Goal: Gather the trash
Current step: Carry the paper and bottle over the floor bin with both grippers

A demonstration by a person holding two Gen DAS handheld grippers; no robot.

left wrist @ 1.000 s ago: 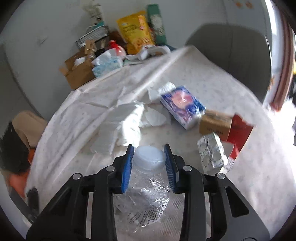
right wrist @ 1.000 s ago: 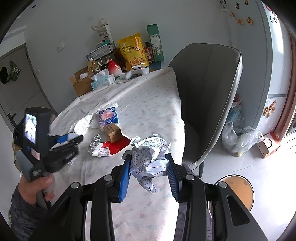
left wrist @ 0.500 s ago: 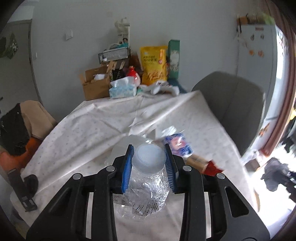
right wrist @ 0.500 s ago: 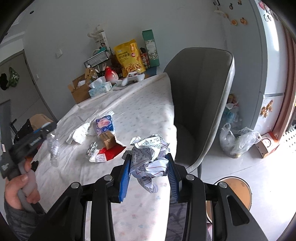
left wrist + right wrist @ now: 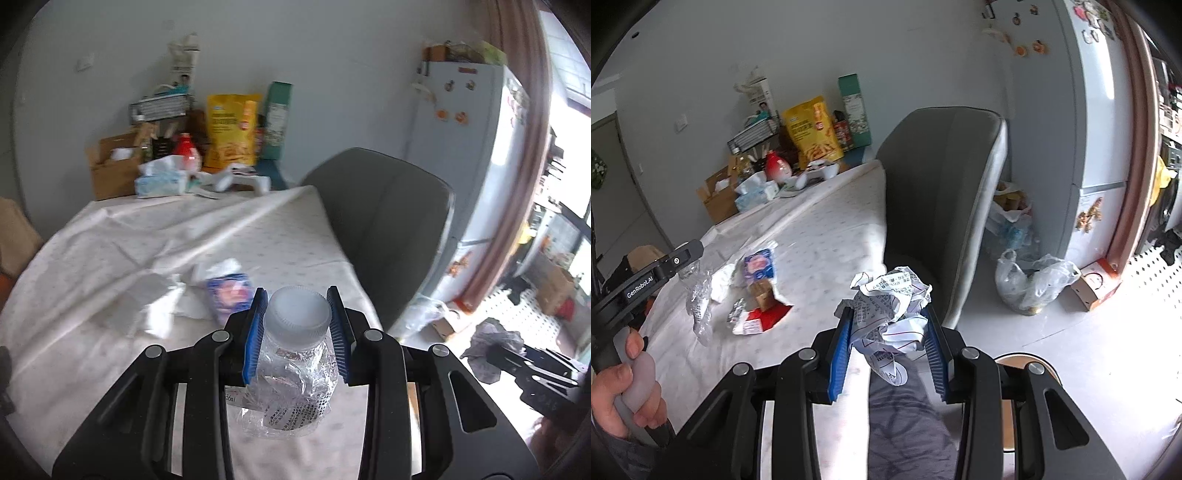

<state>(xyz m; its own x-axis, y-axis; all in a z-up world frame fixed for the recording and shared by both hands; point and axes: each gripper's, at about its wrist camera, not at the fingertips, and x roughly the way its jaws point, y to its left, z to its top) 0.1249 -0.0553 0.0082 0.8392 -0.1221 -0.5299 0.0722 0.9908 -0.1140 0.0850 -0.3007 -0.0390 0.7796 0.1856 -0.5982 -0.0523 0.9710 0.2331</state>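
My left gripper is shut on a crushed clear plastic bottle with a white cap, held above the table's near edge. The right wrist view shows that bottle hanging from the left gripper at the far left. My right gripper is shut on a crumpled printed paper ball, past the table's right edge. On the white tablecloth lie a blue tissue pack, white crumpled tissues, a small brown box, a red-and-white packet and a foil blister.
A grey chair stands at the table's right side. Boxes, a yellow snack bag and a tissue box crowd the far end. A plastic bag and small carton sit on the floor by the fridge. A round bin rim shows below.
The left gripper has risen and swung right with the bottle, so the room and chair now fill its view. The right gripper has shifted right with the paper ball, off the table edge.
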